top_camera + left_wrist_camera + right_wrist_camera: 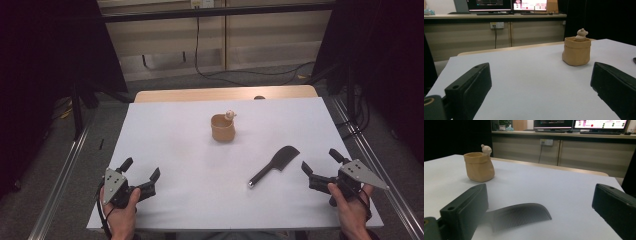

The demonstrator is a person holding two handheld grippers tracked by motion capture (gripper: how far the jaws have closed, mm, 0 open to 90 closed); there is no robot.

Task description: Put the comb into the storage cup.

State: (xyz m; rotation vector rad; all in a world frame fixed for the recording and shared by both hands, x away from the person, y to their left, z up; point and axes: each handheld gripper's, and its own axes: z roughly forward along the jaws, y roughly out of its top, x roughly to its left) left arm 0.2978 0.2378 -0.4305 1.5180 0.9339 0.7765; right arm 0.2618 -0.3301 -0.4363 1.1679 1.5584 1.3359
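Two grippers: your left gripper (141,173) and right gripper (320,165) both sit low near the table's front edge, jaws spread wide, nothing between them.
Comb: the black comb (274,165) lies flat on the white table (175,140), just ahead and to the left of your right gripper; in the right gripper view its teeth (521,215) show between the jaws, a little beyond them.
Pot: the tan pot (222,128) with a little bear (230,115) on its rim stands upright mid-table, well apart from the comb and both grippers.
Risk one: the comb lies thin and flat, so a jaw that comes in too high could just slide it away instead of pinching it.
Risk two: push it toward you and it may skid off the front edge.
Risk three: swing wide near the pot and you could tip it.
Room: plenty of bare table on the left and between comb and pot.
Edges: the right edge runs close beside your right hand (352,212), so mind it.
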